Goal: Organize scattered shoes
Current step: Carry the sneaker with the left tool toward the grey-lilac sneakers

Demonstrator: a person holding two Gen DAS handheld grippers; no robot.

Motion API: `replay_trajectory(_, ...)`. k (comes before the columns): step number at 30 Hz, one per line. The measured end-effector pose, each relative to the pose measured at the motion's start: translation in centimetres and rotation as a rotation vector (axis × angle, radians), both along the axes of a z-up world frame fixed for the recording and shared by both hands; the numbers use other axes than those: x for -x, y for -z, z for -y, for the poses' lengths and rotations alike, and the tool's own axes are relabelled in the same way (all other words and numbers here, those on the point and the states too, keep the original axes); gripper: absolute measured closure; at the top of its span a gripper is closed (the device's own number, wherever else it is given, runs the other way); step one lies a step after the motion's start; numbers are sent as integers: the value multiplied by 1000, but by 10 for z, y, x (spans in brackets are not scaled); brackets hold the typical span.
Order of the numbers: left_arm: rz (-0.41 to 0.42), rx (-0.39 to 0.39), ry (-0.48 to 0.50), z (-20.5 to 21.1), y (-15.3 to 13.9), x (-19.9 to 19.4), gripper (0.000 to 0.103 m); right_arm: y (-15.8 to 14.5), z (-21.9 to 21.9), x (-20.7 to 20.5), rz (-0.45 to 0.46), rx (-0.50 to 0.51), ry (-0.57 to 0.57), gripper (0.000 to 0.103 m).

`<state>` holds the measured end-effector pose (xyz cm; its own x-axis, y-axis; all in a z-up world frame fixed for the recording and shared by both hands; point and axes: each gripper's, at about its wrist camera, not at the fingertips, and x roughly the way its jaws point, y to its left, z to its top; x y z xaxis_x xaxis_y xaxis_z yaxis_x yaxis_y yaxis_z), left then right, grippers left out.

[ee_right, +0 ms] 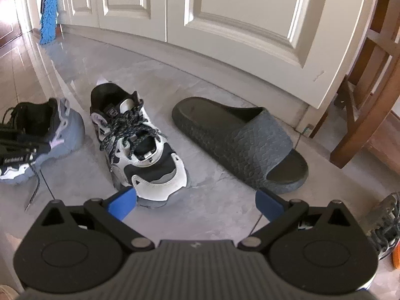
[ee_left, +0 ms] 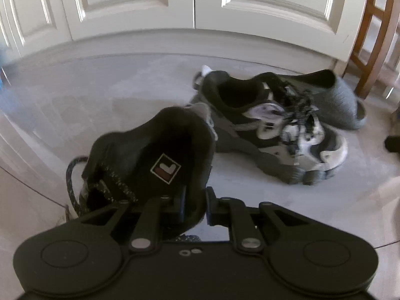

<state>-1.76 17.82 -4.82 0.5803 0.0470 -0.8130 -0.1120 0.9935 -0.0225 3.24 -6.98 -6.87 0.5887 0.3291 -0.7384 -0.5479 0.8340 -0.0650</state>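
Note:
My left gripper (ee_left: 195,203) is shut on the collar of a black and grey sneaker (ee_left: 152,165), held close to the camera; the sneaker and the gripper also show at the left of the right wrist view (ee_right: 47,135). Its mate, a black, white and grey sneaker (ee_left: 272,127) (ee_right: 140,145), stands on the floor. A dark grey slide sandal (ee_left: 332,100) (ee_right: 240,142) lies to its right near the doors. My right gripper (ee_right: 196,203) is open and empty, low over the floor just in front of the standing sneaker's toe.
White panelled doors (ee_right: 225,12) run along the back. A wooden chair (ee_right: 370,105) stands at the right. A blue mop head (ee_right: 48,15) leans at the far left. Another shoe (ee_right: 387,227) shows at the right edge. The floor is grey tile (ee_right: 212,212).

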Motion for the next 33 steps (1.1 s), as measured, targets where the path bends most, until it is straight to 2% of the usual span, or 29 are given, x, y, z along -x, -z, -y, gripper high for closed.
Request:
replay_trajectory(4,11,-54,-51,-11,-1,-6,87,-2,1,1,1,4,-1,1)
replay_trajectory(8,20,-87,-46,-9,-6,2,83,-5,2,4,21,6,-19,1)
replay_trajectory(11,107,-139,-24,8,-24,18,80,-6,2,5,35,7,-20,1)
replay_trajectory(12,168,-150,7,17,-34,22,77,-7,3,4,37,6,-18,1)
replay_trajectory(15,262,-161,147,41,-51,13,71,-4,2,2,24,3,-10,1)
replay_trajectory(18,283,-142,203,46,-50,-7,72,0,-1,1,14,14,-15,1)
replay_trajectory(20,283,-84,235,43,-48,-22,71,0,-1,2,11,17,-19,1)
replay_trajectory(22,267,-68,266,43,-43,-46,71,-3,1,4,22,18,-23,1)
replay_trajectory(23,254,-65,265,44,-39,-54,71,-4,3,5,28,20,-25,1)
replay_trajectory(25,193,-4,240,40,-31,-80,70,-4,8,6,23,29,-15,1)
replay_trajectory(30,62,45,237,46,-10,-112,70,0,23,5,-49,44,43,1)
replay_trajectory(33,49,73,208,46,3,-122,70,2,34,3,-102,42,98,1)
